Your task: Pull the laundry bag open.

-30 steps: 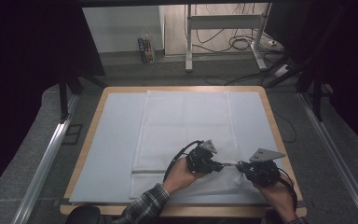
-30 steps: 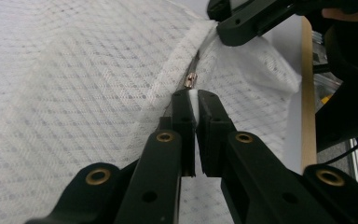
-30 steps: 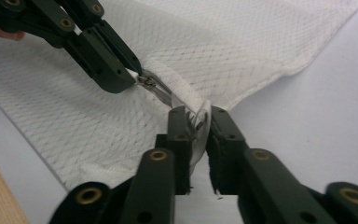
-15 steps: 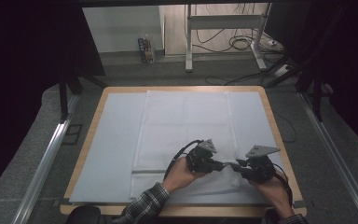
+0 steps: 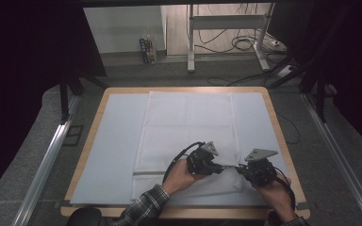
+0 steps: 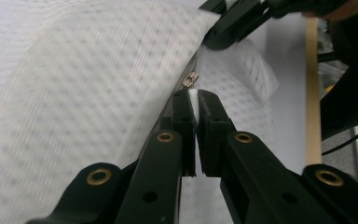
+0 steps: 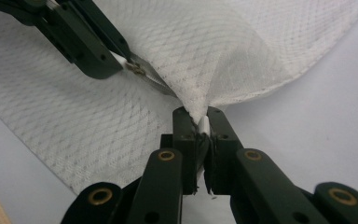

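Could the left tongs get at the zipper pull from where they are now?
Probably yes: the zipper pull lies bare just past the left tongs, but they are shut on the cloth cover and must let go first.

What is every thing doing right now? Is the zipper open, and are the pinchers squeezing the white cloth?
White cloth cover: lies spread on the table, near edge lifted and pulled taut between the grippers.
Zipper: slider sits just past the left gripper's jaws; whether it is open cannot be told.
Left gripper: shut on the cloth beside the slider.
Right gripper: shut on a bunched corner of cloth.
Table: covered by a pale sheet.
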A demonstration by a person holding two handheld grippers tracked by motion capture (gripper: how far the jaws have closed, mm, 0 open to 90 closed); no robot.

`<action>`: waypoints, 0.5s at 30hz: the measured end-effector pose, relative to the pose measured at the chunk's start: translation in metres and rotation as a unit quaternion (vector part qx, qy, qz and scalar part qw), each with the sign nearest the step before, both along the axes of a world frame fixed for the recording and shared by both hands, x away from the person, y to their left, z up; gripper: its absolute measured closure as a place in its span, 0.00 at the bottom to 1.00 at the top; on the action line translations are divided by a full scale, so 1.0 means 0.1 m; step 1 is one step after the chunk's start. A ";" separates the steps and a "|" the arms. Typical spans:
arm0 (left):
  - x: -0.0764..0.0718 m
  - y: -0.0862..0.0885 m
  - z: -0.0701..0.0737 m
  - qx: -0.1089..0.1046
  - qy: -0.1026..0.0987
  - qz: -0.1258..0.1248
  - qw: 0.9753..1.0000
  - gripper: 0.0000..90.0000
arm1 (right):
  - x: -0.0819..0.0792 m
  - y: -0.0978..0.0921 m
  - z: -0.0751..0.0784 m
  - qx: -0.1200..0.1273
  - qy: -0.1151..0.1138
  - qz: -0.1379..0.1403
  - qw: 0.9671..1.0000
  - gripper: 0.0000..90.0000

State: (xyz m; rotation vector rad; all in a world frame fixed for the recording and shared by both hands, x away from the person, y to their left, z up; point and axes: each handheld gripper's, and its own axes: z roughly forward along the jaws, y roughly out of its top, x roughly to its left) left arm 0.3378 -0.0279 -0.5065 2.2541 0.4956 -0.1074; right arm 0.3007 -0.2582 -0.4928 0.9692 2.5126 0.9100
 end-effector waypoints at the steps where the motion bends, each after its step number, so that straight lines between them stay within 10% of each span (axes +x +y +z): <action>1: 0.00 0.01 0.00 0.000 -0.001 0.001 1.000 0.97 | 0.00 -0.01 0.00 0.006 0.003 0.001 1.000 0.93; 15: -0.01 0.16 -0.03 0.010 -0.001 0.009 1.000 0.97 | -0.01 0.00 -0.01 -0.005 0.000 -0.001 1.000 0.93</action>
